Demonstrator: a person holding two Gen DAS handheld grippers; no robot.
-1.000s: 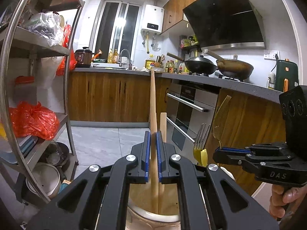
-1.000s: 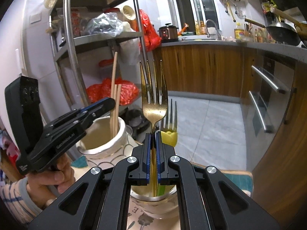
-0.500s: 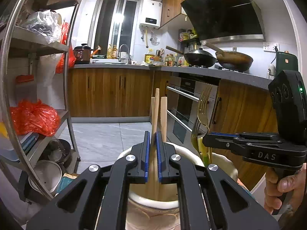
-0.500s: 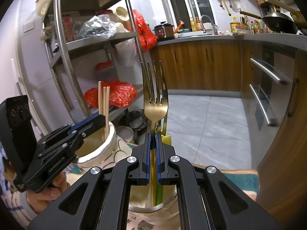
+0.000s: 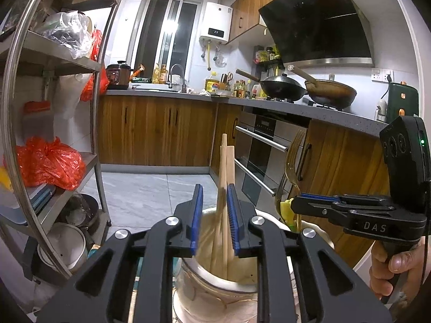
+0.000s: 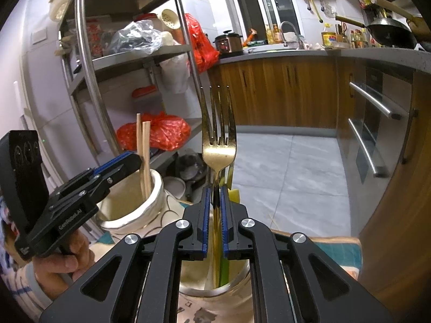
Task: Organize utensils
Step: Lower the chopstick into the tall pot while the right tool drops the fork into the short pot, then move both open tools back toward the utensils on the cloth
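Left gripper jaws are seen opening, narrowly parted around pale wooden chopsticks standing in a white ceramic jar. Right gripper jaws are opening, slightly parted around a gold metal fork.

Black grippers, blue-padded fingers, silver screws; seemingly striped sleeve.

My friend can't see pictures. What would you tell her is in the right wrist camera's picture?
The right gripper is opening its blue-padded jaws around a gold fork standing tines-up in a jar. To the left, the left gripper sits over a white jar holding wooden chopsticks, with a steel shelf rack behind.
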